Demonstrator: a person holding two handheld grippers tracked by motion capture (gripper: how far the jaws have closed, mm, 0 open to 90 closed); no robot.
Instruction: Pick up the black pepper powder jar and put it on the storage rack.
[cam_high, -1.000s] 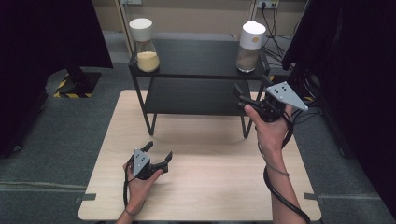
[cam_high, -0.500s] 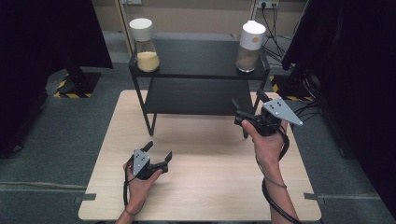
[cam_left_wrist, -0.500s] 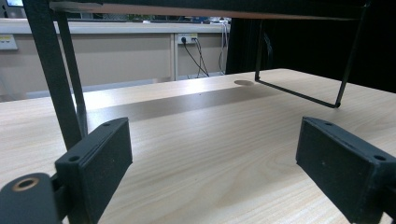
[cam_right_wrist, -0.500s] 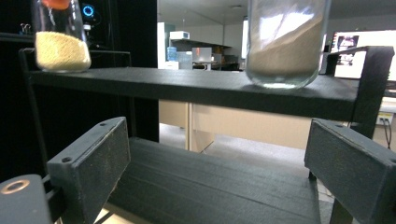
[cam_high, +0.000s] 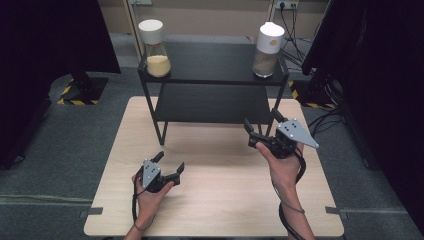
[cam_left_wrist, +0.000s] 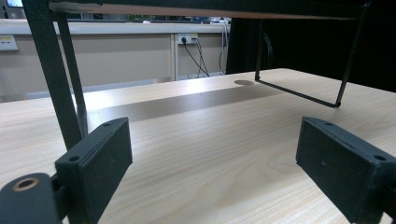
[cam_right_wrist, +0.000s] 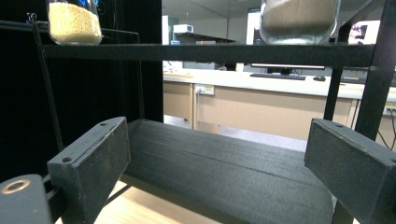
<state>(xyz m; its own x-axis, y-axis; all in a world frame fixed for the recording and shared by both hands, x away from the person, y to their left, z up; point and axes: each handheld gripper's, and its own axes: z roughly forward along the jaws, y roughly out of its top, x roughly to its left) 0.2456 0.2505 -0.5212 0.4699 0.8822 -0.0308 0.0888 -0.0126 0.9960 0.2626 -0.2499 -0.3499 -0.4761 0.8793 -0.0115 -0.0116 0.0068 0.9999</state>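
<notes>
A black two-tier rack (cam_high: 212, 102) stands at the back of the wooden table (cam_high: 215, 200). On its top shelf sit a jar of yellow grains (cam_high: 155, 49) at the left and a white-lidded jar of brown grains (cam_high: 266, 50) at the right. My left gripper (cam_high: 169, 164) rests low over the table's front left, open and empty; its jaws point toward the rack's leg (cam_left_wrist: 56, 74). My right gripper (cam_high: 261, 126) hangs open and empty in front of the rack's right end, level with the lower shelf (cam_right_wrist: 224, 172). Above that shelf I see the yellow jar (cam_right_wrist: 74, 21) and the brown jar (cam_right_wrist: 299, 18).
Dark curtains (cam_high: 45, 60) flank the table on both sides. Cables (cam_high: 295, 35) and a wall socket lie behind the rack. Yellow-black floor tape (cam_high: 67, 95) marks the left. Bare tabletop stretches between my two hands.
My right gripper has come down and toward me, from beside the rack's right end to in front of its lower shelf. The left gripper has stayed put.
</notes>
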